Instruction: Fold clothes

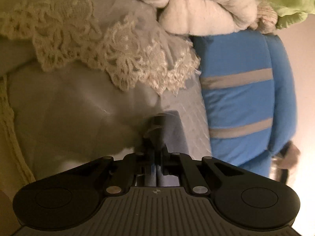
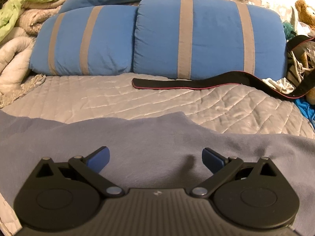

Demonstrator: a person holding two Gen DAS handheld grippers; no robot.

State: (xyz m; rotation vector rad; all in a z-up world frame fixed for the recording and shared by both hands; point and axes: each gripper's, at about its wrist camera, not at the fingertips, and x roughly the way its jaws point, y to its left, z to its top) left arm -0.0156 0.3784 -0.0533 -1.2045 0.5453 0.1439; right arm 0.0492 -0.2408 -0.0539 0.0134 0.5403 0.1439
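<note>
A grey-blue garment [image 2: 157, 137] lies spread on the quilted grey bedspread [image 2: 137, 98], filling the near part of the right wrist view. My right gripper [image 2: 156, 160] hovers over it, open wide, with nothing between its blue pads [image 2: 100, 161]. In the left wrist view my left gripper [image 1: 157, 125] is shut, its dark fingers pressed together. A fold of the grey-blue garment [image 1: 175, 129] rises to the fingertips and seems pinched there. The view is dim and blurred.
Two blue pillows with grey stripes [image 2: 196, 35] lean at the far side of the bed, one of them also in the left wrist view as a blue pillow [image 1: 240, 102]. A black belt [image 2: 196, 83] lies before them. Cream lace [image 1: 118, 59], a rolled white blanket [image 1: 196, 9], green cloth [image 2: 29, 2] and a soft toy [image 2: 305, 11] crowd the edges.
</note>
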